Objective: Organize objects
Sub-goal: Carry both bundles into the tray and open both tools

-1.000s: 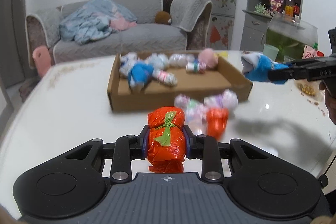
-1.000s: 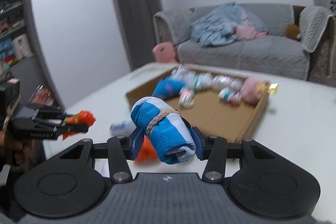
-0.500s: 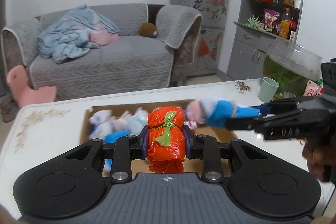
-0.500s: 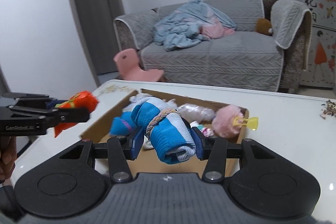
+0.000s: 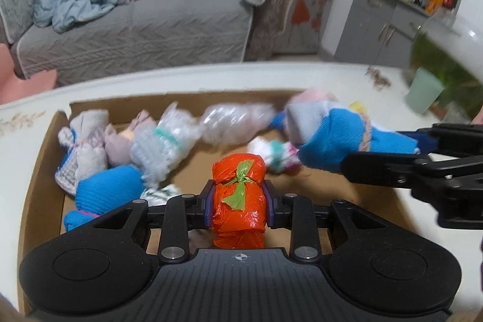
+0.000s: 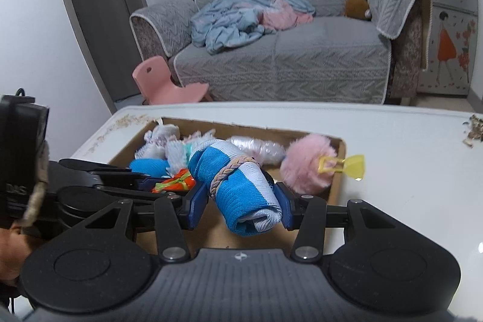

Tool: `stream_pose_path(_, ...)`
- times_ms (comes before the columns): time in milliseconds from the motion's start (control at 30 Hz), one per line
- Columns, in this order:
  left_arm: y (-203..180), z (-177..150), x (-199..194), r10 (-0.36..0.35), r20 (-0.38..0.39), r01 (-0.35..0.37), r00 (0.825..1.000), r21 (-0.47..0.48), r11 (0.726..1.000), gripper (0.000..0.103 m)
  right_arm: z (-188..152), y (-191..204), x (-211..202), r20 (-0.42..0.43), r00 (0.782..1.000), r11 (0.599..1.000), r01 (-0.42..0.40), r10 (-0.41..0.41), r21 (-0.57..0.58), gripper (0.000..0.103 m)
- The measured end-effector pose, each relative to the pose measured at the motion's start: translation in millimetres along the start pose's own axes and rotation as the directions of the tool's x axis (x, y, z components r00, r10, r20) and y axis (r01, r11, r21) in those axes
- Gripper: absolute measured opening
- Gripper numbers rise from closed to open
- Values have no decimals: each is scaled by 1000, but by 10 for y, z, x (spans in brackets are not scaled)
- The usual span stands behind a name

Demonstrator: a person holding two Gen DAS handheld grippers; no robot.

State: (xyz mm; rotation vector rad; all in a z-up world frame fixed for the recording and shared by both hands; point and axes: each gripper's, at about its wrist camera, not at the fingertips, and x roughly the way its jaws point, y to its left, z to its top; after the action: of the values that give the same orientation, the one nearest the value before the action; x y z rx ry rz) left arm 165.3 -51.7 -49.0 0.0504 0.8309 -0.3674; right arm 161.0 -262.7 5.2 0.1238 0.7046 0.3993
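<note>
L gripper (image 5: 239,201) is clamping an orange plastic-bag bundle (image 5: 238,201) w/ a green tie, both blue pads pressing its sides, bundle standing upright between the fingers. It is hanging over the near part of the cardboard box (image 5: 39,159), above the bare floor of the box. Same bundle is showing in the right wrist view (image 6: 175,184), pinched at the tip of the L gripper coming in from the left edge.

R gripper (image 6: 240,201) is squeezing a blue-and-white rolled sock (image 6: 238,189) w/ a braided band around its middle; roll is tilting, lower end pointing down toward the camera. In the left wrist view the sock (image 5: 329,138) is sitting at the R gripper's tip (image 5: 356,159), over the right side of the box, just beside the far-right corner.

Box is sitting on a white table (image 6: 407,159). Inside, along the far wall: a whitish sock bundle (image 5: 81,141) at left, a fuzzy white-teal bundle (image 5: 160,144) next to it, a clear plastic-wrapped roll (image 5: 238,122) mid-back. A plain blue sock roll (image 5: 105,192) is lying at near-left. A small white-teal-pink bundle (image 5: 277,153) is lying just behind the orange one; prob. on the box floor, but motion blur is making that hard to confirm. A pink fluffy pom w/ yellow tag (image 6: 308,168) is sitting in the right corner.

Bkgd: gray sofa (image 6: 302,56) w/ a light-blue blanket (image 6: 238,11), pink kid's chair (image 6: 166,83) on the floor, green cup (image 5: 422,94) on the table at far right.
</note>
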Motion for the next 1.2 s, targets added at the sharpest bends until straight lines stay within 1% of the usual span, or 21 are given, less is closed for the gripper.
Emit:
stream_pose_path(67,27,-39,61,52,-7,-51,999,32,998,37,-9,22,91,-18,1000,1000,-6,6,6,45)
stream_pose_path(133,69,-54,83,55,-4,-54,999,39,998,37,13,48,209,-34,999,1000,-16,17,25,45)
stream_pose_path(200,55,-47,89,83,6,-83,997,60,995,37,23,72,308,-49,999,999,-21,23,39,45)
stream_pose_path(267,58,-33,107,112,14,-112,994,70,991,37,40,86,414,-59,998,999,-7,10,51,44)
stream_pose_path(333,74,-23,121,107,12,-107,994,69,992,37,55,65,474,-65,998,998,6,-2,62,44)
stream_pose_path(400,64,-2,145,124,17,-125,992,86,988,37,62,65,514,-69,998,998,16,-12,60,44)
stream_pose_path(500,68,13,166,117,10,-117,993,86,989,37,68,74,555,-77,997,999,31,-29,33,44)
stream_pose_path(600,87,18,192,101,4,-101,995,107,989,37,74,106,567,-74,996,997,44,-49,-57,44)
stream_pose_path(700,81,18,228,99,3,-99,995,116,988,38,88,48,557,-92,996,994,-8,-2,-109,45)
stream_pose_path(800,79,26,234,98,6,-98,995,94,991,40,102,69,530,-108,994,988,-18,1,-152,46)
stream_pose_path(967,44,0,199,100,5,-100,995,89,991,51,129,33,424,-96,995,993,-24,13,-117,50)
stream_pose_path(1033,27,-1,157,105,17,-106,994,94,990,60,146,37,409,-90,996,994,-21,11,-112,51)
stream_pose_path(1067,13,-1,137,105,22,-106,994,98,989,62,155,45,396,-86,996,993,-23,14,-114,51)
stream_pose_path(1133,-23,2,102,111,21,-112,994,113,987,71,173,92,399,-87,996,991,-23,12,-133,52)
stream_pose_path(1200,-76,0,60,130,23,-132,991,136,982,78,194,130,402,-99,995,987,-33,18,-156,52)
